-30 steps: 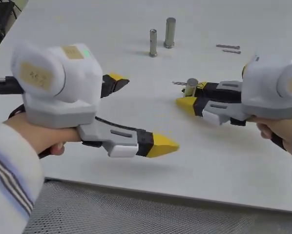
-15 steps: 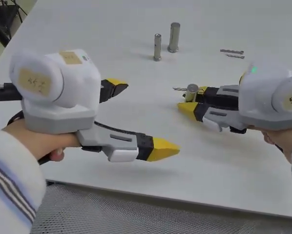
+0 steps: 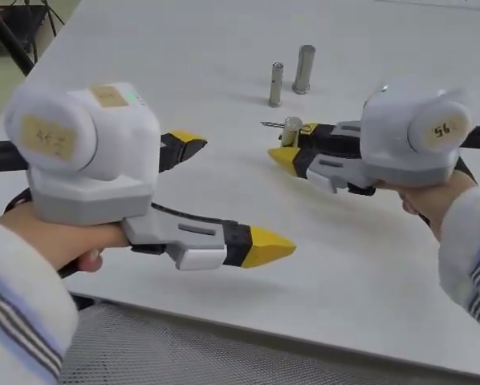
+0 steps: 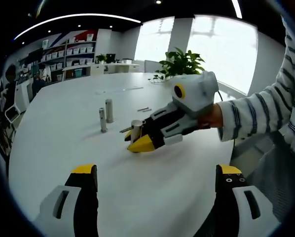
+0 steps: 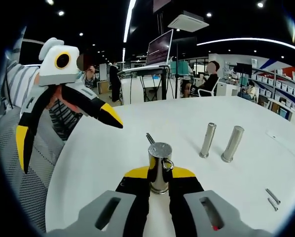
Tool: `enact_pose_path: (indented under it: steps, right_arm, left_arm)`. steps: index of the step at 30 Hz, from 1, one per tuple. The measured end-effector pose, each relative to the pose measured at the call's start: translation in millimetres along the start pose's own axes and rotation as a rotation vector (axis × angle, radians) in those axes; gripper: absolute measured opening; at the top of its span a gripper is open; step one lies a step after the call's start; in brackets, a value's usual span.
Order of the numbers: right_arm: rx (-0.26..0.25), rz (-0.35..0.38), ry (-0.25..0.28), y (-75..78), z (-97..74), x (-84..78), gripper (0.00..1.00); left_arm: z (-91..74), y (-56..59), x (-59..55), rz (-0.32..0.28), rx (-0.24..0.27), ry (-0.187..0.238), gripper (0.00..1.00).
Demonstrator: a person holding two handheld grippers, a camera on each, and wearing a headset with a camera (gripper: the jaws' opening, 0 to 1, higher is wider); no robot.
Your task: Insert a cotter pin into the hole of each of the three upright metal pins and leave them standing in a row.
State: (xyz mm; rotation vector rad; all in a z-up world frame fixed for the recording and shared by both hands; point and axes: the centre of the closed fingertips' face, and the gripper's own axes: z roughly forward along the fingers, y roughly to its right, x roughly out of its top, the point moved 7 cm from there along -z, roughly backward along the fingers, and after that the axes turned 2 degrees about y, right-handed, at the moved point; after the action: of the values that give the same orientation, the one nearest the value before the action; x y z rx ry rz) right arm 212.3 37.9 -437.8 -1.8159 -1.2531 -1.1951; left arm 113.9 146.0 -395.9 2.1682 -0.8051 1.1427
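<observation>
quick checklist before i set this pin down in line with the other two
1. Right gripper shut on held pin: ok
2. Cotter pin through held pin: ok
3. Held pin upright: ok
4. Thin standing pin and thick standing pin upright: ok
5. Cotter pins in those two: not ok, none seen; spare cotter pins lie loose
6. Left gripper open, free: ok
</observation>
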Motion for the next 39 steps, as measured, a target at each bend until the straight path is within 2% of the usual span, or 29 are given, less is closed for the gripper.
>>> enact_pose_path:
  steps: [8, 13, 19, 23, 25, 28, 30, 31, 33, 35, 39]
  right_arm:
    - [-0.035, 0.013, -0.003, -0.9, 9.1, -4.1, 0.08]
    - [-0.027, 0.019, 0.0, -1.1, 13.1, -6.0, 0.08]
    - [-0.027, 0.02, 0.009, -1.2, 14.9, -6.5, 0.09]
    - [-0.02, 0.011, 0.017, -2.8, 14.8, -6.5, 0.09]
    - [-0.021, 0.017, 0.021, -1.1, 14.4, -8.0, 0.09]
    - [-0.026, 0.038, 0.028, -2.9, 14.0, -6.9, 0.1]
    - [-0.025, 0.09, 0.075, -3.3, 12.0, -2.1, 0.16]
    - [-0.041, 0.096, 0.099, -2.5, 9.8, 2.0, 0.21]
    - [-0.028, 0.079, 0.091, -5.0, 6.0, 5.6, 0.34]
    - [-0.031, 0.05, 0.082, -9.5, -1.0, 11.6, 0.38]
    - [-0.032, 0.04, 0.078, -10.0, -19.2, 16.6, 0.47]
  left_arm:
    - [-3.3, -2.5, -2.7, -0.011, 0.007, 0.0, 0.99]
    - [-4.3, -2.6, -4.3, -0.016, 0.009, -0.021, 0.99]
    - [-4.9, -0.5, 0.0, -0.02, 0.007, -0.014, 0.99]
    - [-4.9, 0.6, 0.6, -0.011, 0.004, -0.022, 0.99]
    - [-5.2, 1.4, -0.2, -0.005, 0.003, -0.037, 0.99]
    - [-5.6, 3.0, 0.7, -0.001, 0.001, -0.036, 0.99]
    - [-6.0, 4.0, 1.7, -0.004, 0.0, -0.032, 0.99]
    - [-6.3, 4.4, 2.1, -0.003, 0.0, -0.032, 0.99]
    - [-7.0, 4.8, 2.8, 0.002, 0.003, -0.031, 0.99]
    - [-8.0, 5.2, 4.7, 0.005, 0.005, -0.024, 0.99]
    - [-11.0, 5.6, 10.5, 0.025, 0.015, -0.017, 0.99]
